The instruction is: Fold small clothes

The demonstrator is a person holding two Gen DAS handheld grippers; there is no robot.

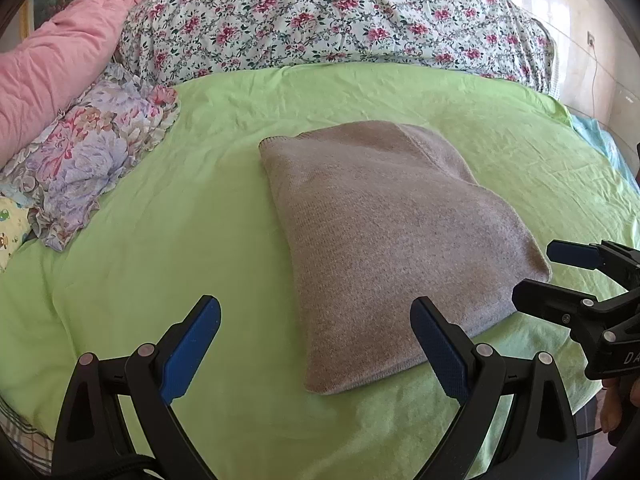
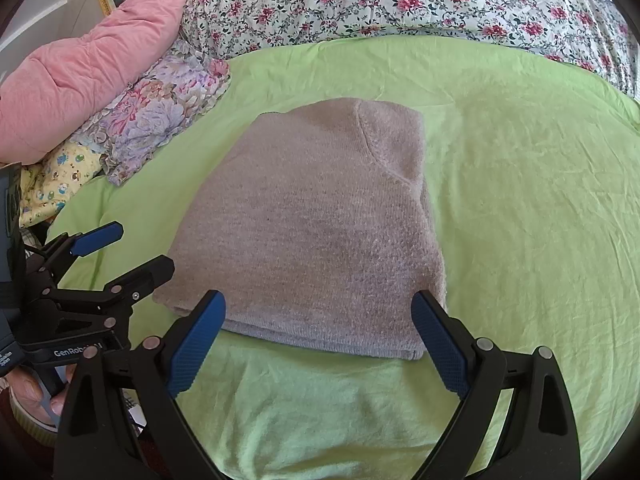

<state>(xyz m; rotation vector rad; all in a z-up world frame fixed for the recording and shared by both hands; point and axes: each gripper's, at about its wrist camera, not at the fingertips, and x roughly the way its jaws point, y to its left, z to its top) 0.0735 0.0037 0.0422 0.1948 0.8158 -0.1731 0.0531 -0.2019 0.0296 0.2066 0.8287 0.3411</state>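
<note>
Blue-padded, my left tongs (image 1: 316, 344) are hanging wide apart over the green sheet (image 1: 160, 240), gripping nothing, just short of the near left corner of the sweater (image 1: 380, 232). My right tongs (image 2: 318, 338) are gaping too, empty, hovering at the sweater's near edge without touching it. I am seeing the grey knit sweater lying in the middle of the bed as a compact rectangle, layers stacked, its edges mostly squared and a seam showing near the far corner. I am judging the folding as essentially done; perhaps only a tidy-up or moving it aside is remaining. Farther out, a floral pillow (image 1: 92, 152), a pink quilt (image 1: 60, 56) and a flowered cover (image 1: 340, 12) are sitting along the bed's far side.
</note>
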